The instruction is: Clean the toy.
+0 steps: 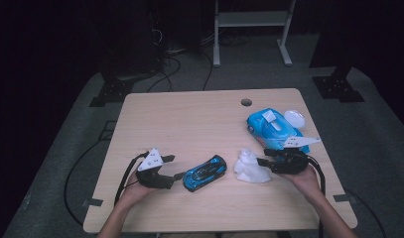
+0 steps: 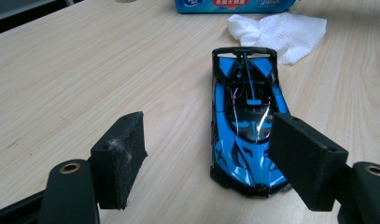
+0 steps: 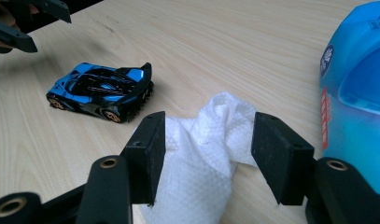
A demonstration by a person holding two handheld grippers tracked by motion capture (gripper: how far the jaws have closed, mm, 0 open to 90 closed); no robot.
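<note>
A blue and black toy car (image 1: 204, 172) (image 2: 246, 116) (image 3: 101, 91) lies on the wooden table (image 1: 189, 124), near the front middle. My left gripper (image 1: 174, 167) (image 2: 208, 130) stands open just left of the car's nose, and its right jaw overlaps the car's front corner in the left gripper view. A crumpled white wipe (image 1: 249, 168) (image 2: 281, 30) (image 3: 197, 149) lies to the right of the car. My right gripper (image 1: 264, 157) (image 3: 208, 135) is open, with the wipe lying between its jaws on the table.
A blue pack of wet wipes (image 1: 274, 129) (image 3: 360, 93) lies behind the right gripper, with a white round lid (image 1: 295, 118) beside it. The table has a cable hole (image 1: 246, 102) near its far edge. The left gripper (image 3: 19, 23) appears top left in the right gripper view.
</note>
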